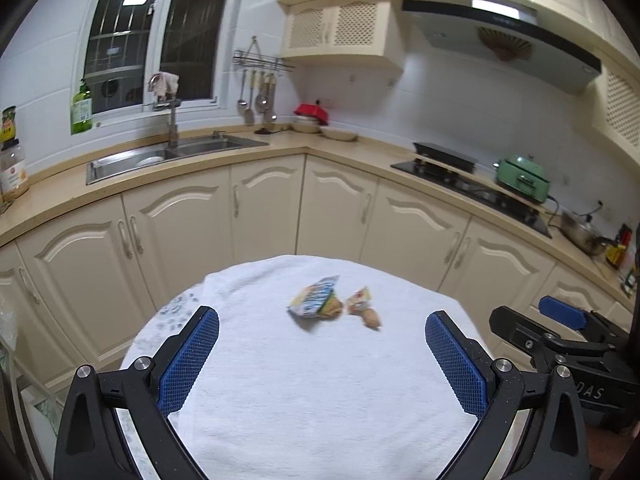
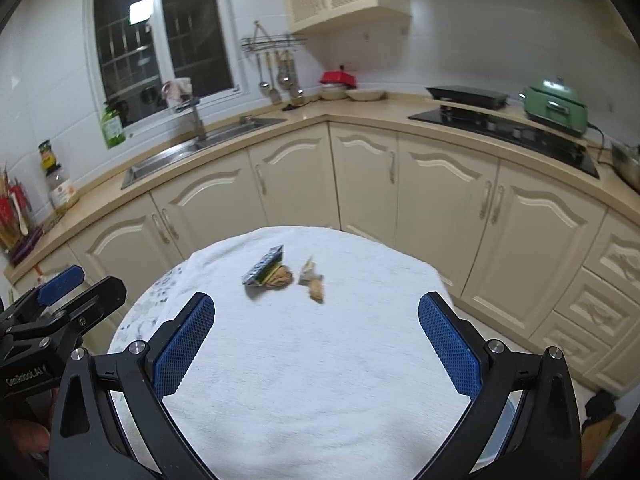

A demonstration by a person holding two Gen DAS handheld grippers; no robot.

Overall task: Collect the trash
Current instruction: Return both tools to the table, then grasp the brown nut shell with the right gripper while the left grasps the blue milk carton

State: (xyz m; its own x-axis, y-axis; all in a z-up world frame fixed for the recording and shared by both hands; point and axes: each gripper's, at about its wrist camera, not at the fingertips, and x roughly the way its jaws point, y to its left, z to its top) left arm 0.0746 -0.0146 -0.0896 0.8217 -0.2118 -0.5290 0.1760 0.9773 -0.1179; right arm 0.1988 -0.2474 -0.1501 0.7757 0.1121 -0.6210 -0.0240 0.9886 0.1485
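- A white towel (image 1: 320, 380) covers the round counter under both grippers and fills the space between their fingers.
- The left gripper (image 1: 322, 350) hangs over the near half of the towel with its blue pads spread wide and nothing between them.
- The right gripper (image 2: 316, 334) is just beside the left one, equally wide open and holding nothing; each one's black frame shows at the edge of the other's view.
- A snack wrapper (image 1: 314, 296) lies on the towel ahead of both grippers, roughly in line with the gap between the fingers and well beyond the fingertips.
- A smaller torn wrapper (image 1: 359, 299) lies just to the right of it, near but apart.
- A brown scrap (image 1: 372, 317) touches that smaller wrapper on the side nearer the grippers; motion blur hides what it is.
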